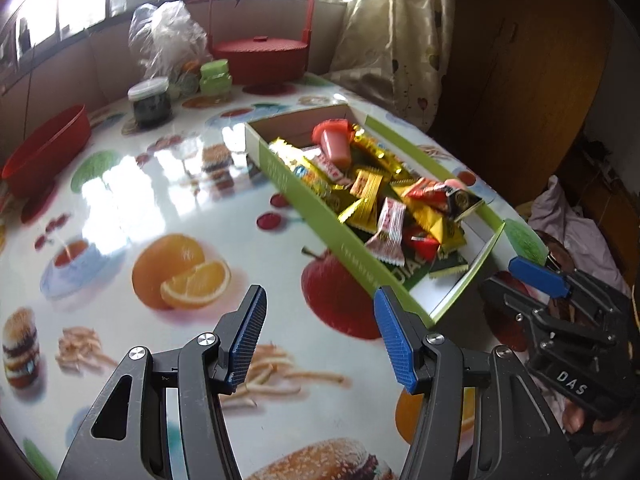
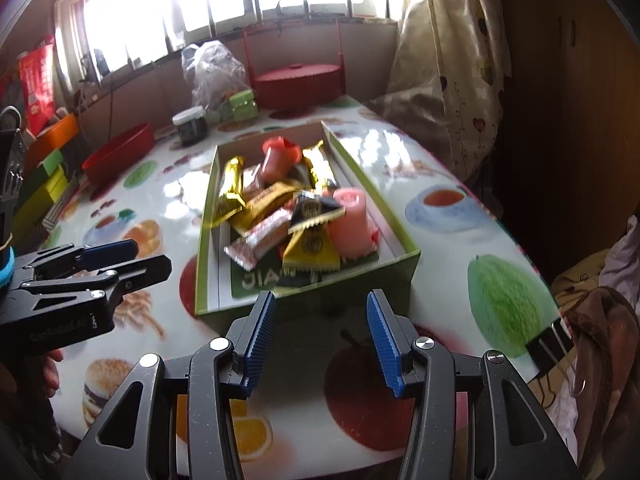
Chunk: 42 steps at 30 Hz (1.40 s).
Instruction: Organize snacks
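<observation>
A green cardboard box lies on the printed table, filled with several wrapped snacks: gold bars, a red-and-white packet, yellow triangular packets and two pink jelly cups. My left gripper is open and empty, held above the table just left of the box's near corner. My right gripper is open and empty, just in front of the box's near end. Each gripper also shows in the other's view, the left and the right.
A red bowl sits at the left. A dark jar, a green container, a plastic bag and a red lidded basket stand at the far edge. Green boxes are stacked off the left edge. A curtain hangs at the right.
</observation>
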Each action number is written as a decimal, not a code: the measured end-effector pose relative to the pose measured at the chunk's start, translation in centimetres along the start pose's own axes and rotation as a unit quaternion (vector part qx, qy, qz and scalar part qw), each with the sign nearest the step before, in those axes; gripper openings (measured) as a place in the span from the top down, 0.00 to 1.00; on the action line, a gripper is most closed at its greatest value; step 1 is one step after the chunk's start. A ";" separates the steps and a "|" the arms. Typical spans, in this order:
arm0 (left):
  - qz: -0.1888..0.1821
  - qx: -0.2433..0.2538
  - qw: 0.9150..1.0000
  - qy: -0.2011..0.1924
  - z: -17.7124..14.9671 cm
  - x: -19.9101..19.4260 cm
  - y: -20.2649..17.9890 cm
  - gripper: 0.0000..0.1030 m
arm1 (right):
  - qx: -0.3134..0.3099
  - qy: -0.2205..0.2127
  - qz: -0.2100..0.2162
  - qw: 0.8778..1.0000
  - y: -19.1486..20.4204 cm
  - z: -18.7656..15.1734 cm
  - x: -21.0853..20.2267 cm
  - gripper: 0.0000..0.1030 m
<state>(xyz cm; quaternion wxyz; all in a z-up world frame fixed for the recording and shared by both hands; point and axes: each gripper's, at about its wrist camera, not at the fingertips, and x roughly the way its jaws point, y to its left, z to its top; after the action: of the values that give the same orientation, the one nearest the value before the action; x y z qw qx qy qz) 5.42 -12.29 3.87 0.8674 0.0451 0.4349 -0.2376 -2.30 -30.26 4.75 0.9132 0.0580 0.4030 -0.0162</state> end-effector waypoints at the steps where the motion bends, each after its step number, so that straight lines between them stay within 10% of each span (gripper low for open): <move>1: 0.008 0.004 1.000 -0.002 -0.2 -0.1 -0.1 0.44 | 0.000 0.003 -0.002 1.000 0.1 -0.2 0.2 0.54; 42: 0.054 0.016 0.998 0.032 -2.3 2.3 -1.3 0.44 | -0.027 0.043 -0.031 0.998 1.3 -1.6 2.8 0.37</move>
<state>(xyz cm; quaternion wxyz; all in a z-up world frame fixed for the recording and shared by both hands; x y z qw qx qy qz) 4.31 -13.63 0.88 0.8639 0.0896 0.4555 -0.1954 -1.50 -28.71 1.73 0.8952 0.0215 0.4440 -0.0316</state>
